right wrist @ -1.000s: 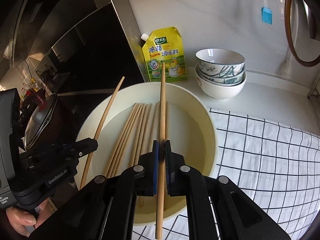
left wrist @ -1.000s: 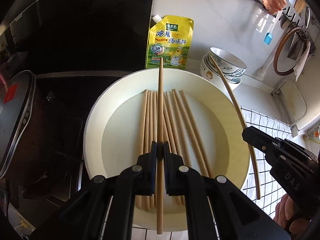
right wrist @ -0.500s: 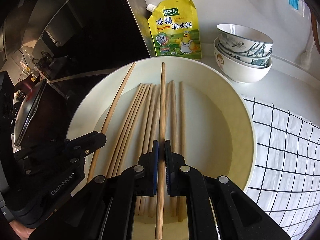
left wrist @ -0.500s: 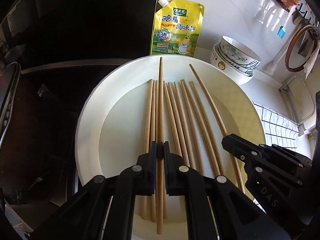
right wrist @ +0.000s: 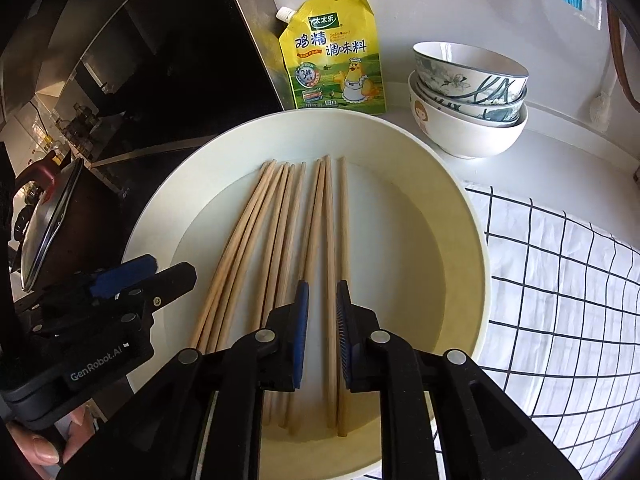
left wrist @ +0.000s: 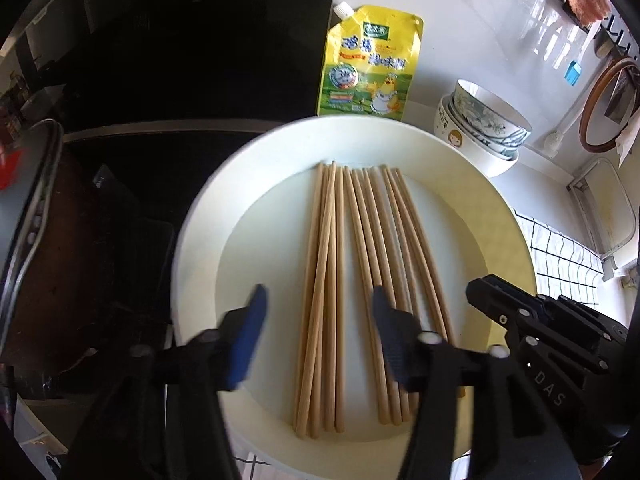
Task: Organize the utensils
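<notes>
Several wooden chopsticks (left wrist: 332,260) (right wrist: 280,232) lie side by side in a wide cream plate (left wrist: 400,128) (right wrist: 460,208). My left gripper (left wrist: 320,332) hovers over their near ends; its jaws are opening wide, and they hold nothing. It shows at the left of the right wrist view (right wrist: 132,276). My right gripper (right wrist: 322,332) hangs just above the plate with its jaws opening a narrow gap. One chopstick lies on the plate below that gap, and the pads do not press on it. In the left wrist view the right gripper (left wrist: 520,320) is at the right.
A yellow seasoning pouch (left wrist: 372,64) (right wrist: 336,56) leans on the wall behind the plate. Stacked bowls (left wrist: 484,128) (right wrist: 468,96) stand to its right. A checked cloth (right wrist: 560,280) covers the counter at right. A dark pot with a lid (right wrist: 48,224) sits left.
Both grippers held one chopstick each above the plate; both have let go, and those chopsticks now lie among the others. The left jaws parted wide, the right only slightly.
</notes>
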Motion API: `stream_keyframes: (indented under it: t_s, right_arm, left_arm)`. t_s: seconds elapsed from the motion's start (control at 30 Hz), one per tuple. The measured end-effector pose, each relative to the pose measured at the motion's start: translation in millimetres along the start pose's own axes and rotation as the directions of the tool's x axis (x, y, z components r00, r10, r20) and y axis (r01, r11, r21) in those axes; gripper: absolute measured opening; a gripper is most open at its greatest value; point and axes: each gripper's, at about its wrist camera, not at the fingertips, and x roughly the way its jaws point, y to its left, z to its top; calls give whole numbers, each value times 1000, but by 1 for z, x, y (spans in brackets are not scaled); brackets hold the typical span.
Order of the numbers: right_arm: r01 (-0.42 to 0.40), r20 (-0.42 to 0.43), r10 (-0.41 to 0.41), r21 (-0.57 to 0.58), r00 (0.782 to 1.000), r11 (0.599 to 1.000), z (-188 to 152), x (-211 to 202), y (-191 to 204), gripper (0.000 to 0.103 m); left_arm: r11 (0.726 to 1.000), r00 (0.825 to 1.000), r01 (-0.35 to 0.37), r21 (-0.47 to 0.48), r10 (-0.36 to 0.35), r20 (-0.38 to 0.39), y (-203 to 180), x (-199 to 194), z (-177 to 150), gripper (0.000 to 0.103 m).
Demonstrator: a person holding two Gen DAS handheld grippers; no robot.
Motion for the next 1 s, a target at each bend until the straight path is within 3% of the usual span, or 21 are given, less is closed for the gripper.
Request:
stream_keyframes:
  t_s: [0.87, 1.0]
  right_arm:
    - [-15, 52, 17, -41, 999, 999, -17, -42, 2, 27]
    - [-5, 69, 8, -47, 998, 999, -19, -47, 2, 38]
  left_arm:
    - [998, 996, -49, -32, 51, 71, -3, -54, -16, 66]
    - [998, 995, -60, -35, 62, 84, -5, -58, -16, 72]
